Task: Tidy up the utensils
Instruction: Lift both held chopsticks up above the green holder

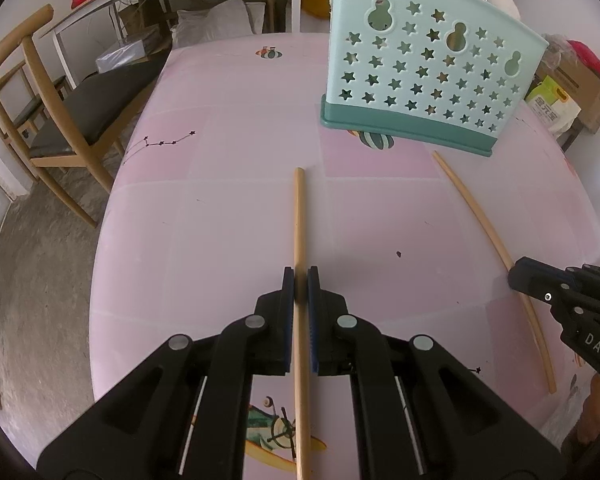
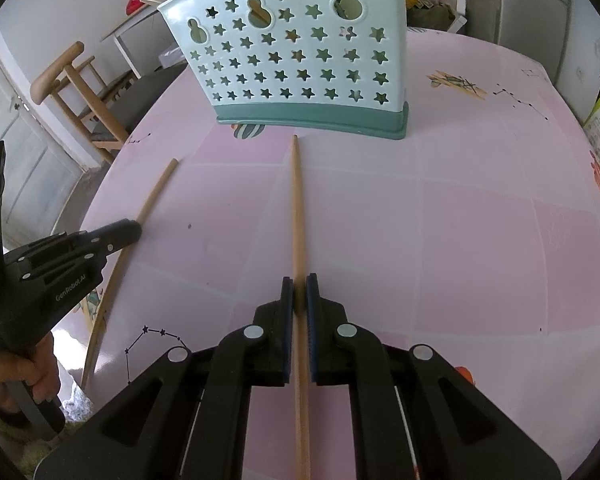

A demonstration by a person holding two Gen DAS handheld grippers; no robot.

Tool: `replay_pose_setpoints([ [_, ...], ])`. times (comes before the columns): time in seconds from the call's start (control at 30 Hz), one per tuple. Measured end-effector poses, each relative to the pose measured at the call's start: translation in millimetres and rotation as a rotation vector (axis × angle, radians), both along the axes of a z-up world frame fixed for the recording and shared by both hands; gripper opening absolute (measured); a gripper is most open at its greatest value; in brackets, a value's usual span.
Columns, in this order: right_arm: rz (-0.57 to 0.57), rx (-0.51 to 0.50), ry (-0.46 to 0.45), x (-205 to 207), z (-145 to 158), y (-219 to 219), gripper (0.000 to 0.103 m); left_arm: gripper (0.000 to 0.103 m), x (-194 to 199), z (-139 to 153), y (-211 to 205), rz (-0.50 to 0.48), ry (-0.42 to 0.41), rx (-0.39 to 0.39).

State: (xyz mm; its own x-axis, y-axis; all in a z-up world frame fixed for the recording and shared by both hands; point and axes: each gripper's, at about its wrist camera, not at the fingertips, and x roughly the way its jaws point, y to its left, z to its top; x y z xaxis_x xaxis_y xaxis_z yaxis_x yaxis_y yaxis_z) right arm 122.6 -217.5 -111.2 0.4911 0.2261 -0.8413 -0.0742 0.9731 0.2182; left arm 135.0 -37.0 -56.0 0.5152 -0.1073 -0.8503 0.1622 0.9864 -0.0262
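Two wooden chopsticks lie along the pink table, both pointing toward a mint-green utensil holder [image 1: 428,68] with star-shaped holes. My left gripper [image 1: 300,276] is shut on the left chopstick [image 1: 299,220], which runs between its pads. My right gripper [image 2: 299,284] is shut on the right chopstick [image 2: 297,208], whose tip almost reaches the holder's [image 2: 300,60] dark green base. Each view also shows the other tool from the side: the right gripper [image 1: 518,274] on its chopstick [image 1: 476,208], and the left gripper [image 2: 134,228] on its chopstick [image 2: 156,192].
The pink patterned tablecloth [image 1: 220,200] covers a round table whose edge curves away on the left. A wooden chair [image 1: 52,112] stands beyond that edge. Boxes and bags [image 1: 560,92] sit off the right side. A person's hand [image 2: 32,372] holds the left tool.
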Motion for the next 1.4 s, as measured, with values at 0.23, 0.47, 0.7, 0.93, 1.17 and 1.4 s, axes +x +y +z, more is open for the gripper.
replay_pose_setpoints([
  [0.23,0.000,0.000,0.000,0,0,0,0.007,0.005,-1,0,-1,-0.003,0.001,0.000],
  [0.47,0.008,-0.011,0.018,-5,0,-3,0.007,0.005,-18,2,-2,-0.070,0.053,-0.081],
  [0.7,0.030,0.044,0.065,-2,0,-11,0.009,0.020,-32,2,3,-0.131,0.087,-0.196],
  [0.93,0.060,0.004,0.036,15,3,-4,0.023,0.021,-17,8,-11,-0.158,0.061,-0.112],
  [1.17,0.101,-0.081,-0.005,38,4,17,0.022,0.020,4,8,-32,-0.199,0.043,0.018],
  [1.4,0.098,-0.115,-0.033,47,3,24,0.006,0.005,24,11,-34,-0.197,0.028,0.025],
])
